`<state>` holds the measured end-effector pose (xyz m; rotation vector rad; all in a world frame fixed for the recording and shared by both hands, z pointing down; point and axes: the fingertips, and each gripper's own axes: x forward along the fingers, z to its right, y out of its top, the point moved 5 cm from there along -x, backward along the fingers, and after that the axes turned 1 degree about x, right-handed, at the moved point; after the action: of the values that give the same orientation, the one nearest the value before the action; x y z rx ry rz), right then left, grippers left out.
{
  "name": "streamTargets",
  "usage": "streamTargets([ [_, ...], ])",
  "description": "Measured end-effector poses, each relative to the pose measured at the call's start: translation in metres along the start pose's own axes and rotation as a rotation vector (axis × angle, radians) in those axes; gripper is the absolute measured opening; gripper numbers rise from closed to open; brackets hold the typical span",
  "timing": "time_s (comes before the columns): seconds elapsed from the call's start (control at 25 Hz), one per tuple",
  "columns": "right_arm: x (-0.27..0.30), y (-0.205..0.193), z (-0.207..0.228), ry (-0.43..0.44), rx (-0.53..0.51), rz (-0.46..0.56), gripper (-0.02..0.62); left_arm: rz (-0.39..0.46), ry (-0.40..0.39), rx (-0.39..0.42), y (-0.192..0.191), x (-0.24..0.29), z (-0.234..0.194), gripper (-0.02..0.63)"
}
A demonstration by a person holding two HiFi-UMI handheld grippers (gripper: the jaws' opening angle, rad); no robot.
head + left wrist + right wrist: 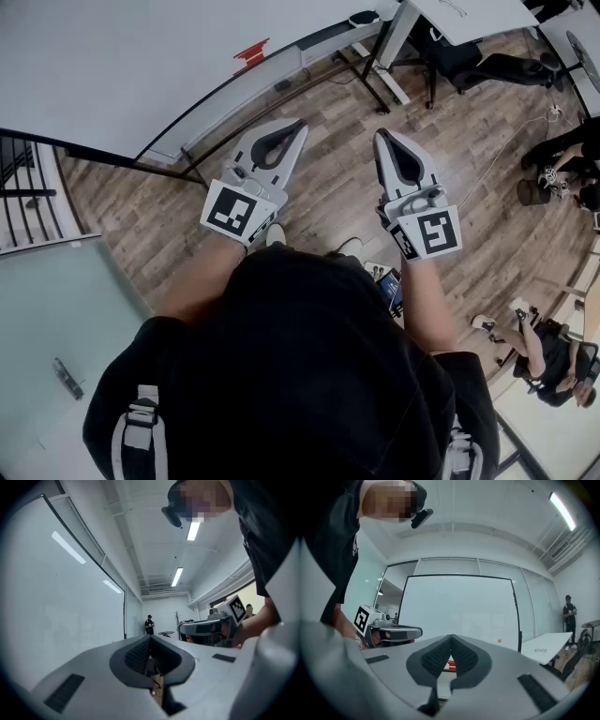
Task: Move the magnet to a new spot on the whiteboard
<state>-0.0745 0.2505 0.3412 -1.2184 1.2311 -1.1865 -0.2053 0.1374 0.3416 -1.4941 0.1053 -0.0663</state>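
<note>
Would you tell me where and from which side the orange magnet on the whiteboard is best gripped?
Probably by its rim: fingers on two opposite edges of the orange magnet, coming straight at the whiteboard face. It lies flat on the upright board, low at its right, so only the edge offers hold. The right gripper, now shut, must open first.

Bright, even overhead light from ceiling strip lamps (pixel 177 576); strong fisheye bending, dark vignetted corners.
</note>
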Motion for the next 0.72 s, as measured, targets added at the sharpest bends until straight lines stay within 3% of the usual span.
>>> streamTargets([
  [0.4, 0.004, -0.001, -0.012, -0.008, 0.008, -0.006, 0.000, 0.009, -0.015, -0.006, -0.001, -0.010, -0.007, 0.002],
  [0.72, 0.029, 0.002, -0.036, -0.047, 0.014, -0.004, 0.002, 0.025, -0.045, -0.022, -0.004, -0.029, -0.038, 0.002],
])
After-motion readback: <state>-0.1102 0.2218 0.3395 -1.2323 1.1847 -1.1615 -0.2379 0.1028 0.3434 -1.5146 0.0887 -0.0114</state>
